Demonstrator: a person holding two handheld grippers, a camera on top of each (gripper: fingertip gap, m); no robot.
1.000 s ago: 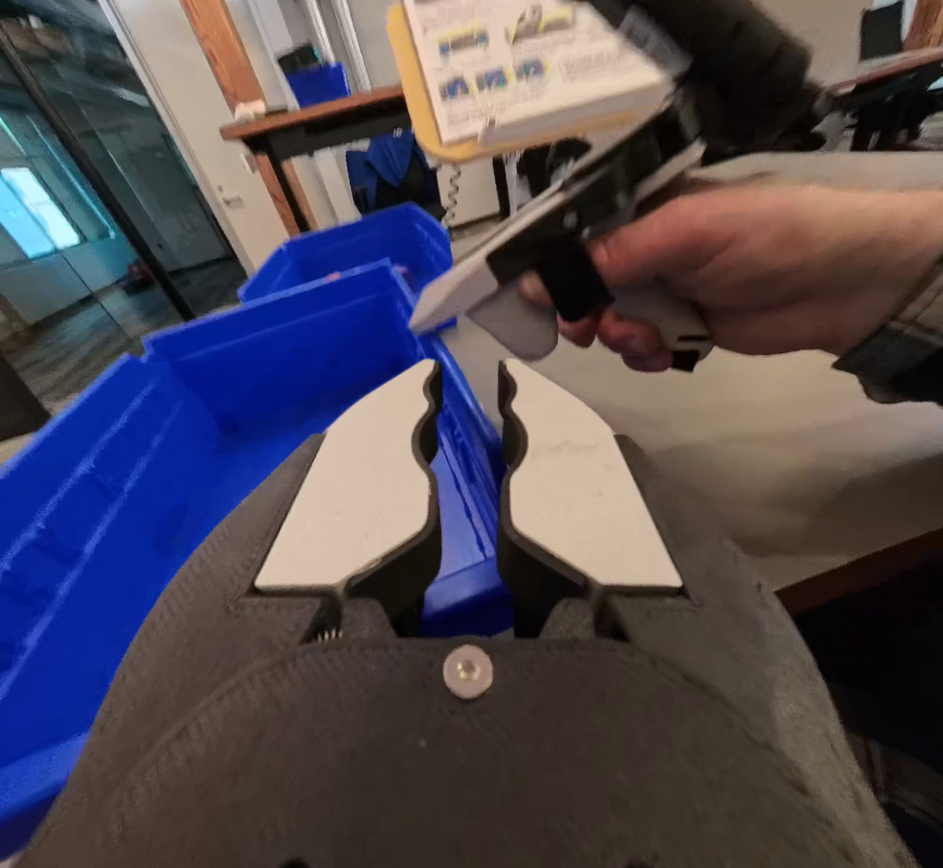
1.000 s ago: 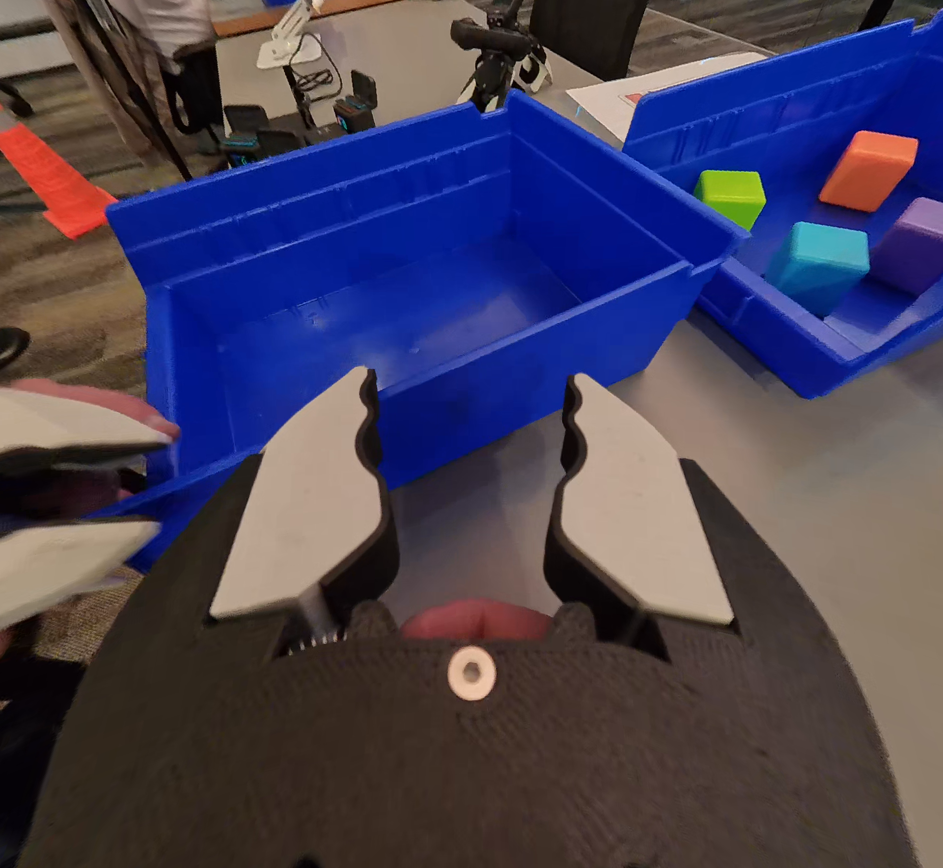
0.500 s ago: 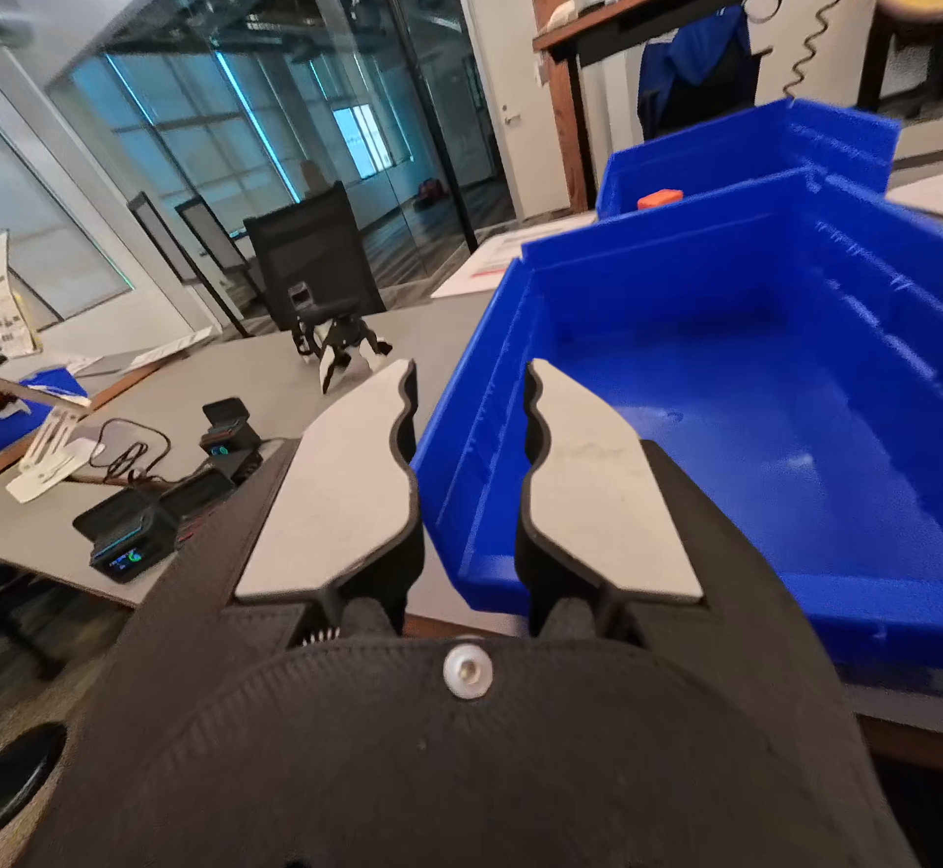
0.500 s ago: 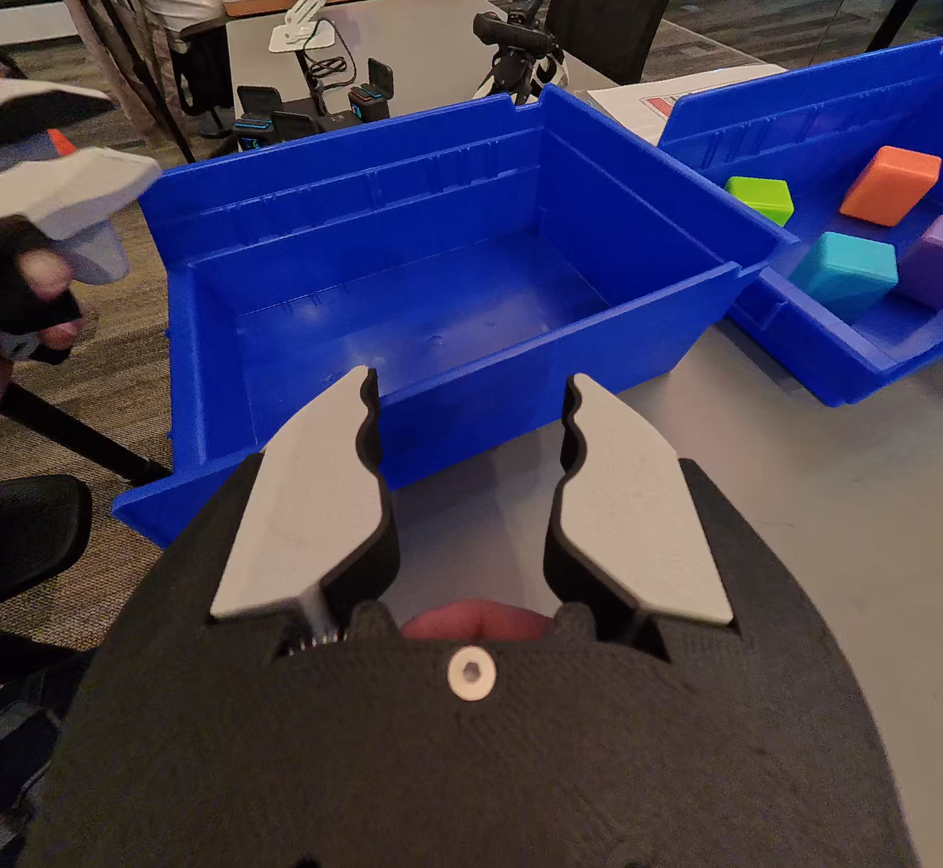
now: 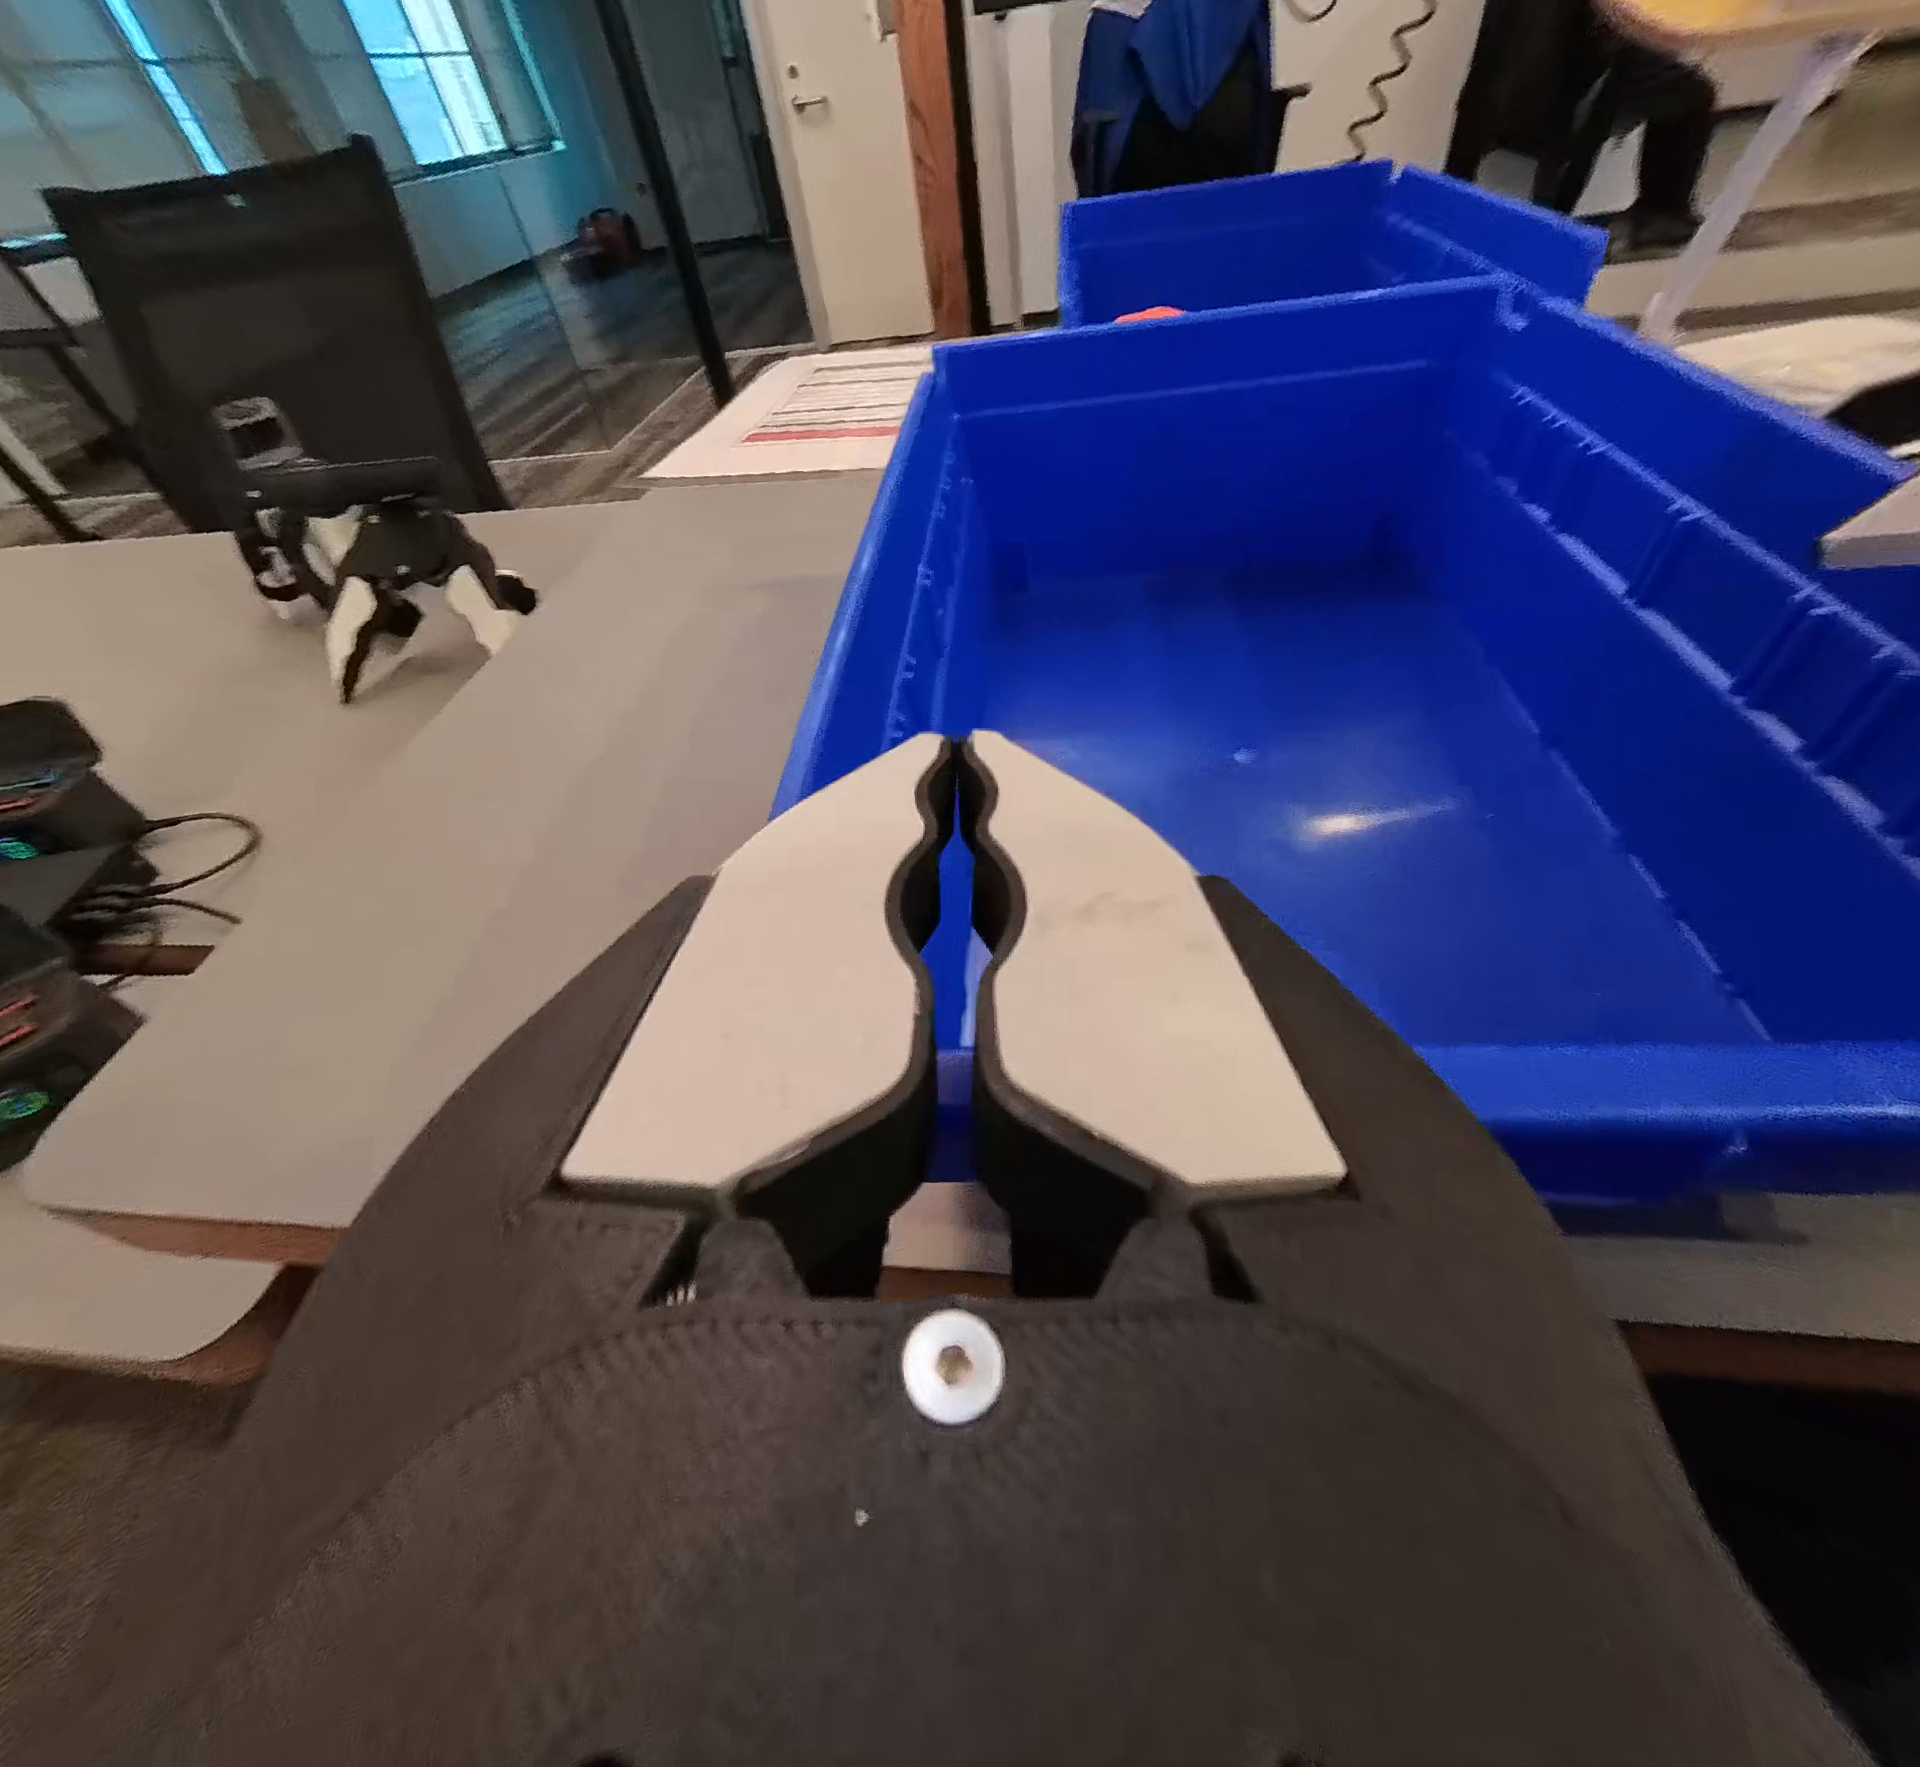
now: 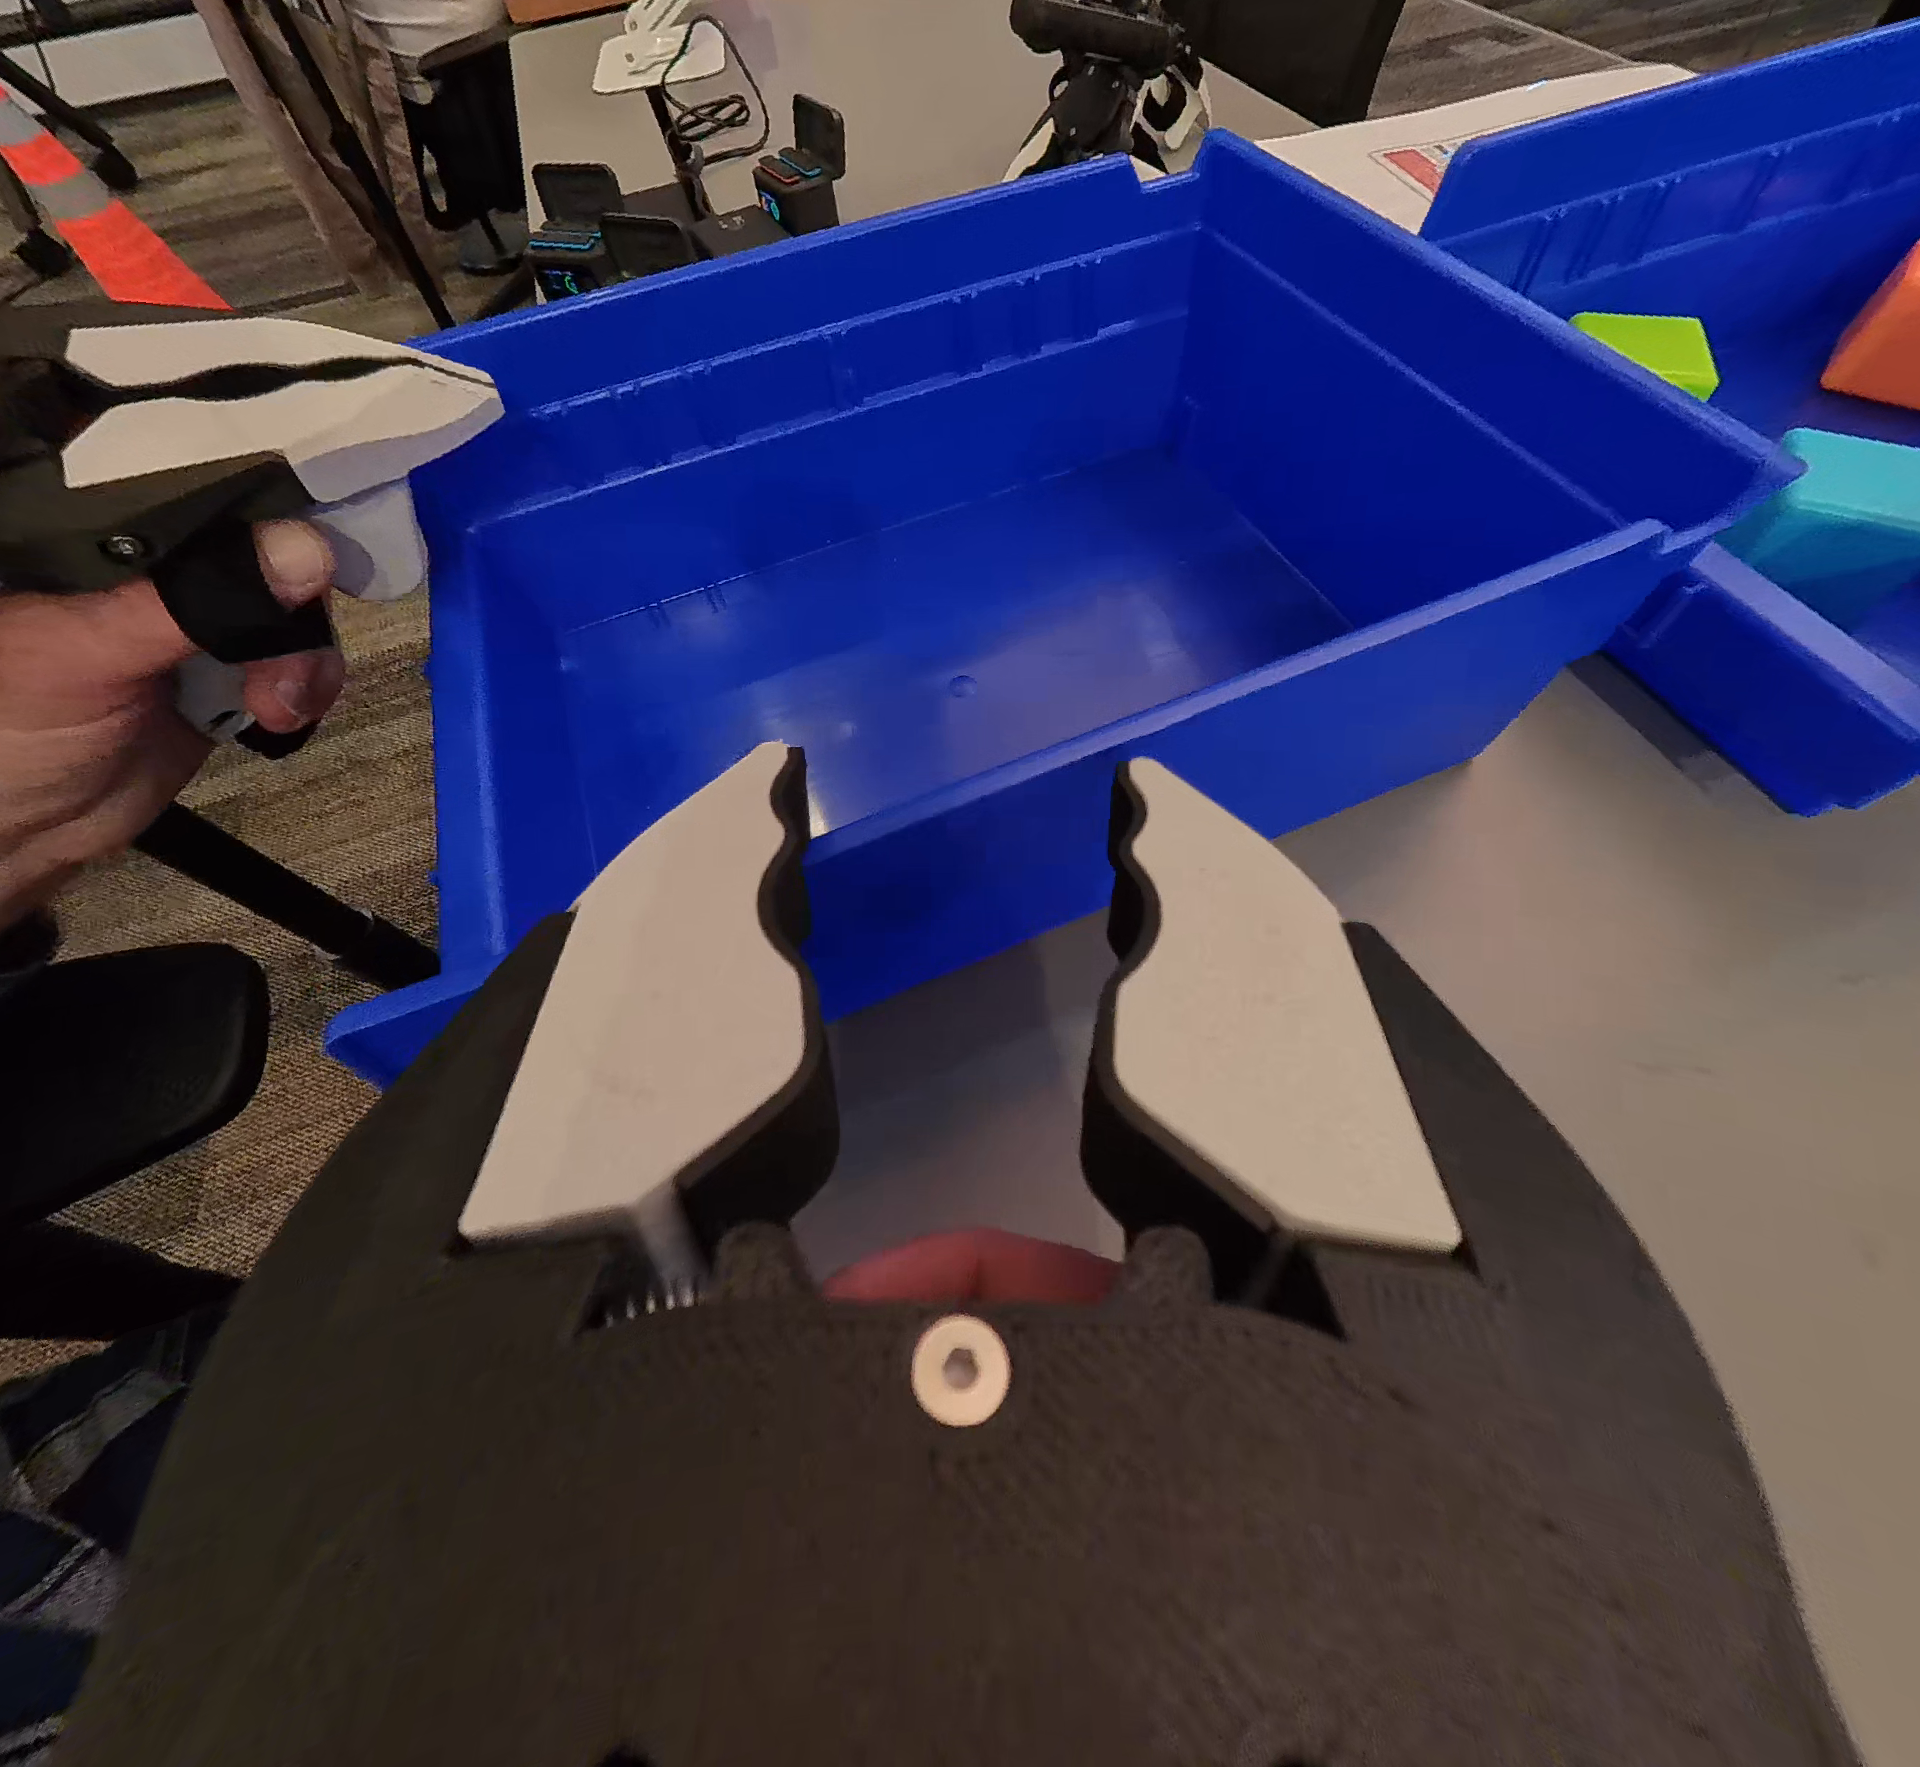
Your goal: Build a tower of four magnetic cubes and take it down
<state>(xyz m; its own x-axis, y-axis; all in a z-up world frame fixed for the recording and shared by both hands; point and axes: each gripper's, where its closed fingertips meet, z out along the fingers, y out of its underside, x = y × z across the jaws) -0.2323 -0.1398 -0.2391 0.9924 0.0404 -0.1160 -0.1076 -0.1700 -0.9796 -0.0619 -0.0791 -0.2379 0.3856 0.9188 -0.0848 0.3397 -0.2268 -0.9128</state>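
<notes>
Grey table [image 6: 1558, 1042] bore bins; cubes: green cube [image 6: 1647, 351], teal cube [image 6: 1844, 507], only in right view, lay beyond released right gripper [image 6: 956, 782]; left gripper [image 5: 956, 756] clenched empty.

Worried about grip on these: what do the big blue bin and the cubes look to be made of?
Bin: looks like glossy moulded plastic, with ribbed walls and light glare on its floor. Green cube and teal cube: smooth matte, likely plastic, with rounded edges and no shine.

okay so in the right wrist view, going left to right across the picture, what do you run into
Left gripper in a hand → empty blue bin → green cube → teal cube, the cubes lying in a second blue bin.
</notes>
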